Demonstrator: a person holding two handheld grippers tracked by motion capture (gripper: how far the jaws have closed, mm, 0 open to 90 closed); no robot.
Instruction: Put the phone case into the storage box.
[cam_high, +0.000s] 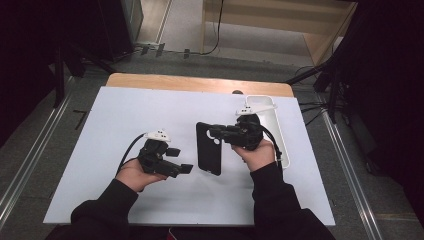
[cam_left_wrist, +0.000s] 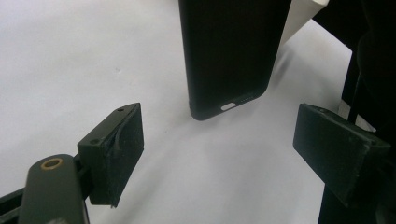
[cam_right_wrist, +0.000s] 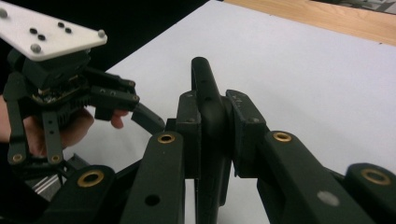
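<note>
**Between the right jaws: phone case held, left gripper waiting to take an end**

Between the right gripper's (cam_right_wrist: 212, 135) closed jaws sat a slim black rubbery phone case (cam_high: 208, 148), clamped across its upper edge and held over the white tabletop (cam_high: 125, 125). Facing the case's lower end with its port cutout (cam_left_wrist: 228, 106), the left gripper (cam_high: 179, 160) stood with jaws wide apart and nothing between them. The step looked like a two-handed hold; next, the left jaws needed to advance and close on that free end. A white rectangular tray (cam_high: 280, 130) lay just beside the right hand, while open room stretched leftward.
</note>
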